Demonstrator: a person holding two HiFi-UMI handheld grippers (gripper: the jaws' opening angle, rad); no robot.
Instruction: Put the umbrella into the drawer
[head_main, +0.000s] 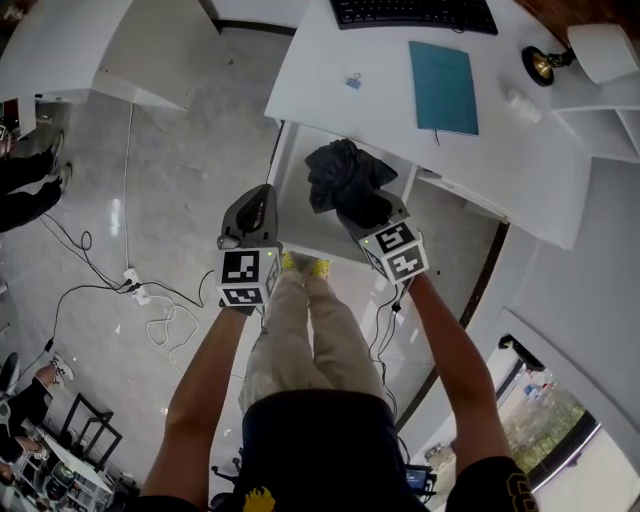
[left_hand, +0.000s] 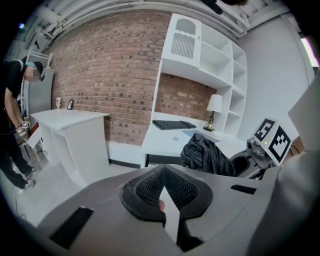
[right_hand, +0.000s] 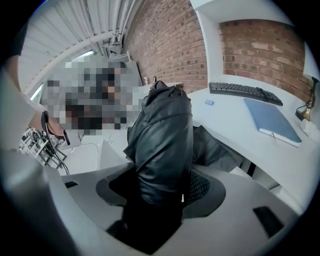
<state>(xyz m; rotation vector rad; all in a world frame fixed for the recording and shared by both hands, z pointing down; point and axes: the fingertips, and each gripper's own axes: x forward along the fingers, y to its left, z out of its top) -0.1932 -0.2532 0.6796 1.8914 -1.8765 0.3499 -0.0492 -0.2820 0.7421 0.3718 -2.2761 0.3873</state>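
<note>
The black folded umbrella is gripped low down by my right gripper, whose jaws are shut on its crumpled fabric. It hangs over the open white drawer under the desk's front edge. In the right gripper view the umbrella fills the gap between the pads and hides their tips. My left gripper is beside the drawer's left side, jaws shut with nothing in them; its pads meet at the tip. From there the umbrella shows to the right, in front of the desk.
The white desk holds a keyboard, a teal notebook, a binder clip and a lamp. A second white desk stands at the left. Cables and a power strip lie on the floor. A person stands at the far left.
</note>
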